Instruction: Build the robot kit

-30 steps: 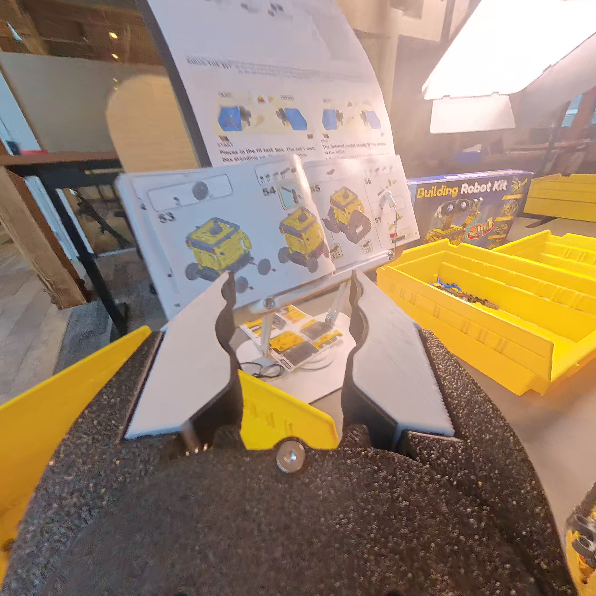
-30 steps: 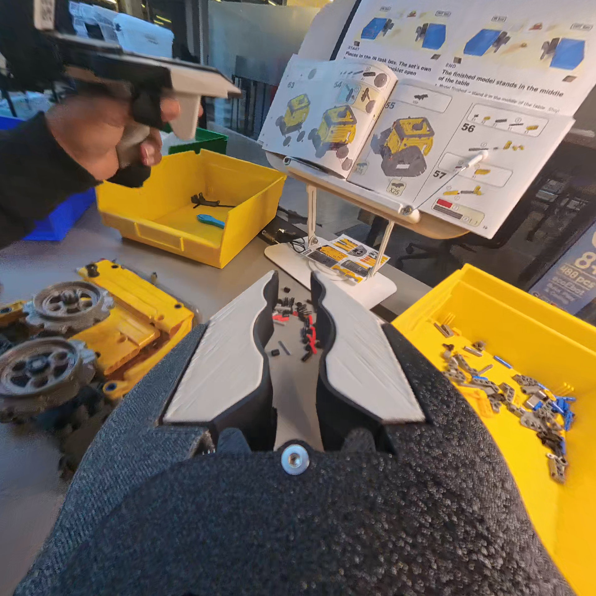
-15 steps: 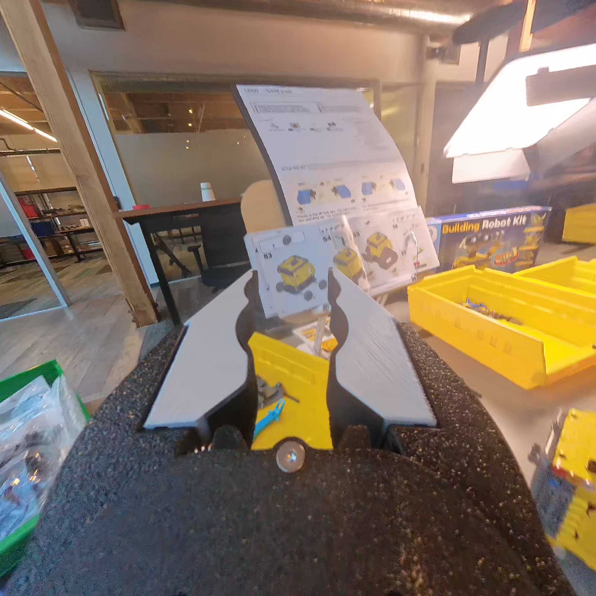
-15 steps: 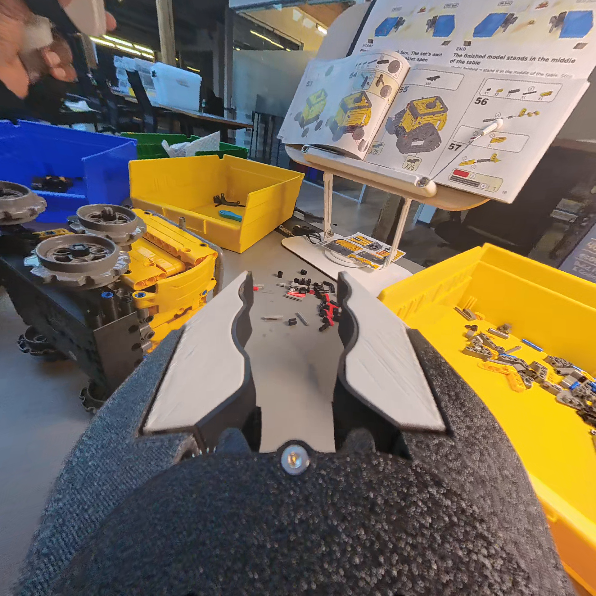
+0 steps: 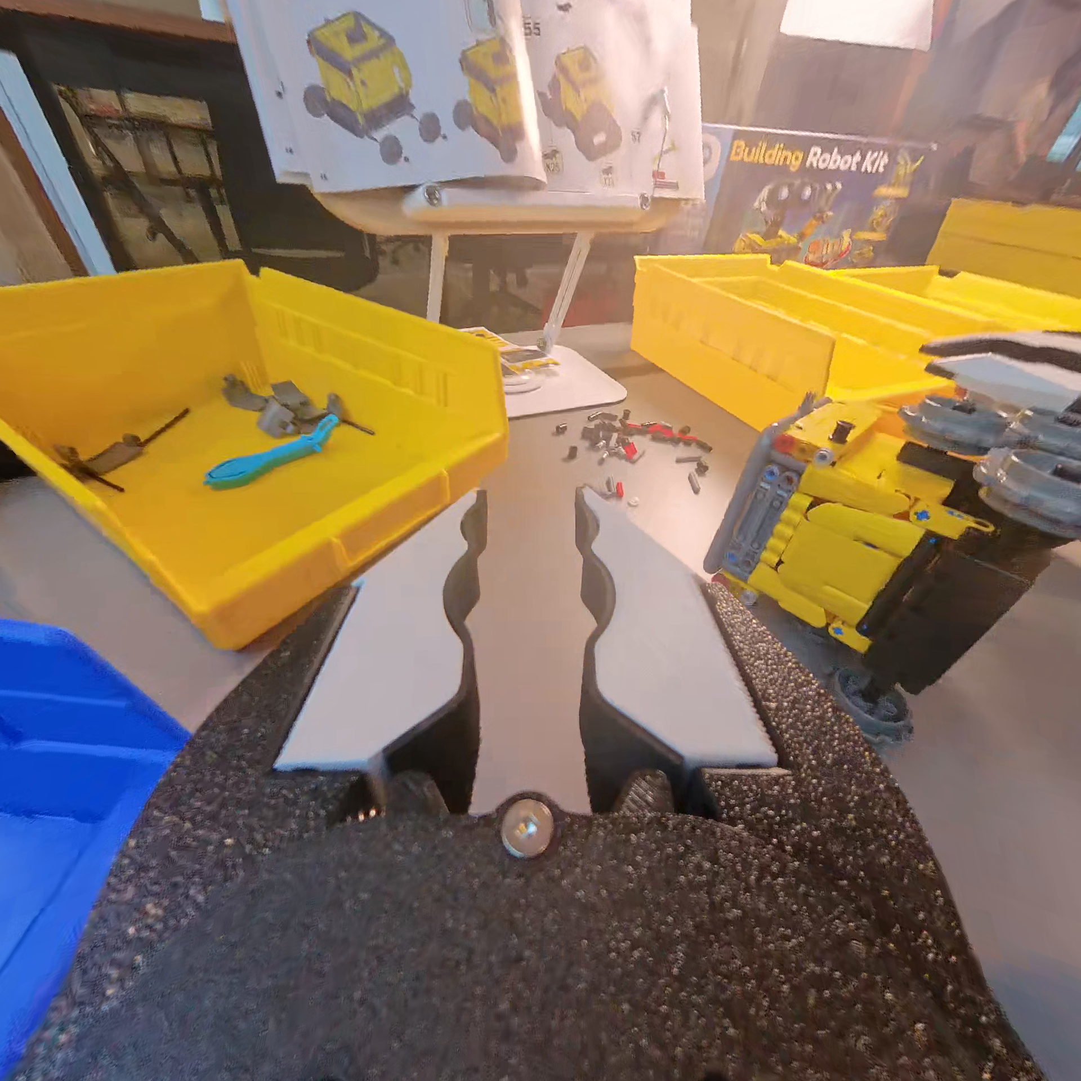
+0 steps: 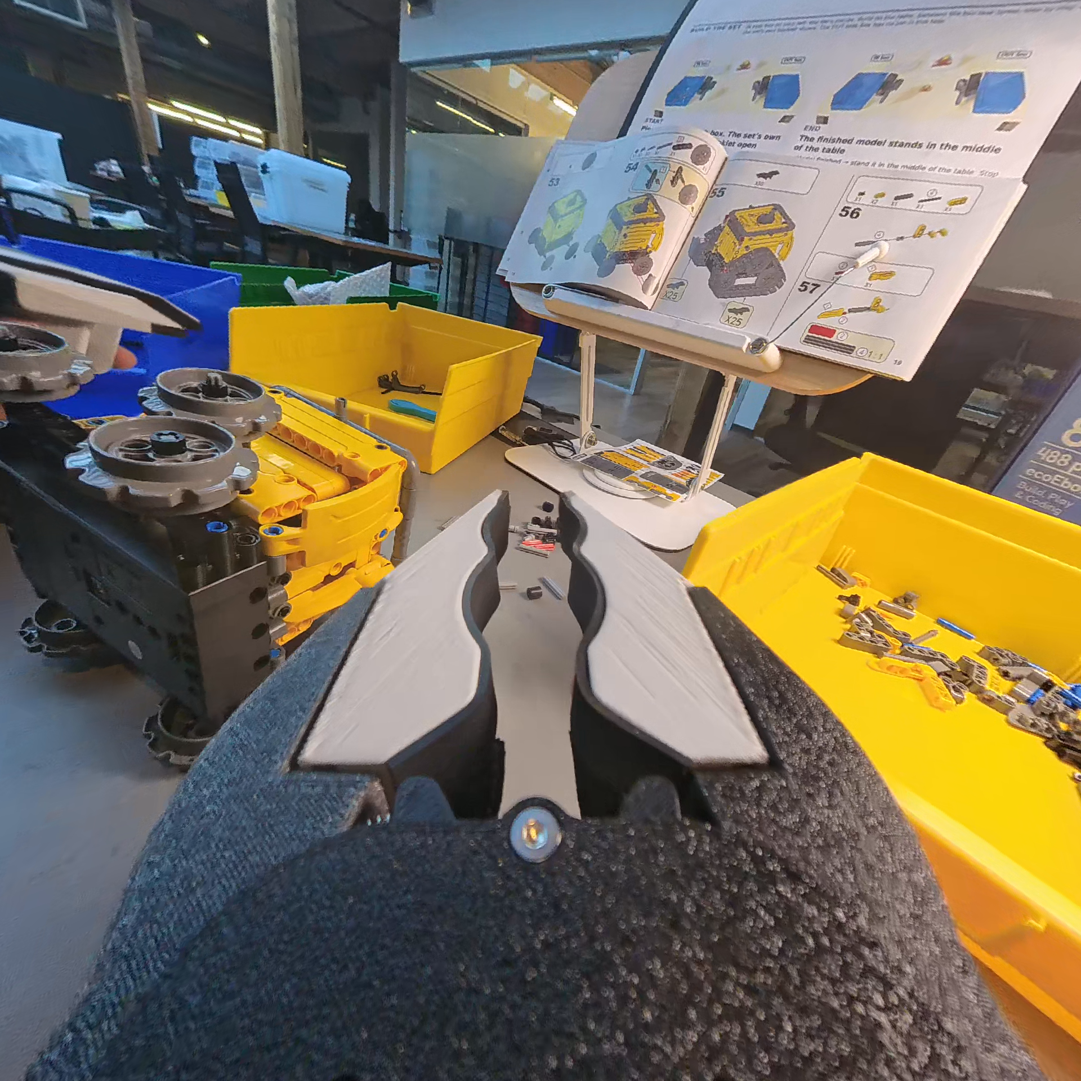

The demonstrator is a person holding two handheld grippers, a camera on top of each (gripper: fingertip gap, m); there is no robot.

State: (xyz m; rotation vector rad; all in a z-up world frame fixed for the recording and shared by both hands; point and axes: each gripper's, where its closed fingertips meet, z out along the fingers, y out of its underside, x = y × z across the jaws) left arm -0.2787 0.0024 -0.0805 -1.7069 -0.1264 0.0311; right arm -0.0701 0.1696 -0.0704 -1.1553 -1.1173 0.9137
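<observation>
While both tools (image 5: 529,503) (image 6: 533,506) gape empty, two yellow bins (image 6: 374,357) (image 6: 877,731) flank one model (image 6: 193,526).

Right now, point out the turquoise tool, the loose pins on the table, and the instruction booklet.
turquoise tool (image 5: 275,460), left wrist view, mid-handle.
loose pins (image 5: 620,436), left wrist view, middle of the pile.
instruction booklet (image 6: 754,245), right wrist view, right-hand page.

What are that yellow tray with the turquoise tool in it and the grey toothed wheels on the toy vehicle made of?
The yellow tray looks like moulded plastic: smooth, slightly glossy, with ribbed walls. The turquoise tool also looks like plastic, in one even colour. The grey toothed wheels seem to be matte plastic building-kit parts with crisp moulded teeth, though they could pass for metal.
</observation>
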